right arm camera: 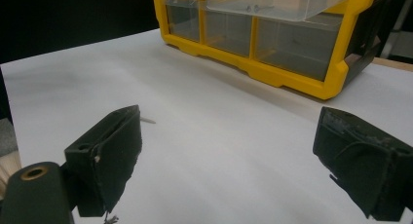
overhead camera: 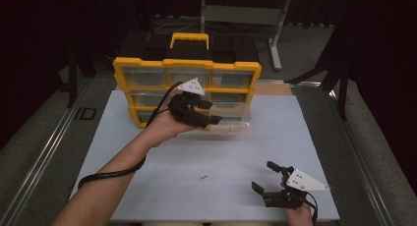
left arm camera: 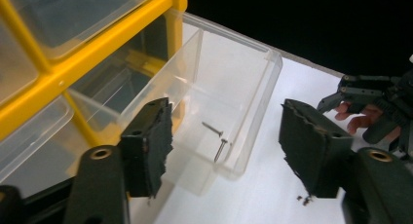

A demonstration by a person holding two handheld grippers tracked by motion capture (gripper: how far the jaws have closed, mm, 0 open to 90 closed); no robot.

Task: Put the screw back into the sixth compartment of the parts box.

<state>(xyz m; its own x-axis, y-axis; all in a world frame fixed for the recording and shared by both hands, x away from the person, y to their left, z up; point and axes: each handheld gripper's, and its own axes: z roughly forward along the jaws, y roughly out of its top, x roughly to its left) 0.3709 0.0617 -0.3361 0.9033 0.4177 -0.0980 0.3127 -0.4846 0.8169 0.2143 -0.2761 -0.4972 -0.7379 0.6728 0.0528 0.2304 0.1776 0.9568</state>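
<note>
Left gripper (left arm camera: 224, 151) jaws wide open, empty, around the pulled-out clear plastic drawer (left arm camera: 229, 87) holding two small screws (left arm camera: 216, 139), at the yellow-framed organiser (overhead camera: 187, 91). Right gripper (right arm camera: 229, 165) jaws wide open, empty, over white desk (overhead camera: 246, 147); loose screw (overhead camera: 203, 177) nearby.

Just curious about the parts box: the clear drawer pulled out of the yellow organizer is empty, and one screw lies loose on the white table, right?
Not quite: the clear drawer holds two screws, as the left gripper view shows. It is pulled out of the yellow organizer, and one screw lies on the white table.
</note>
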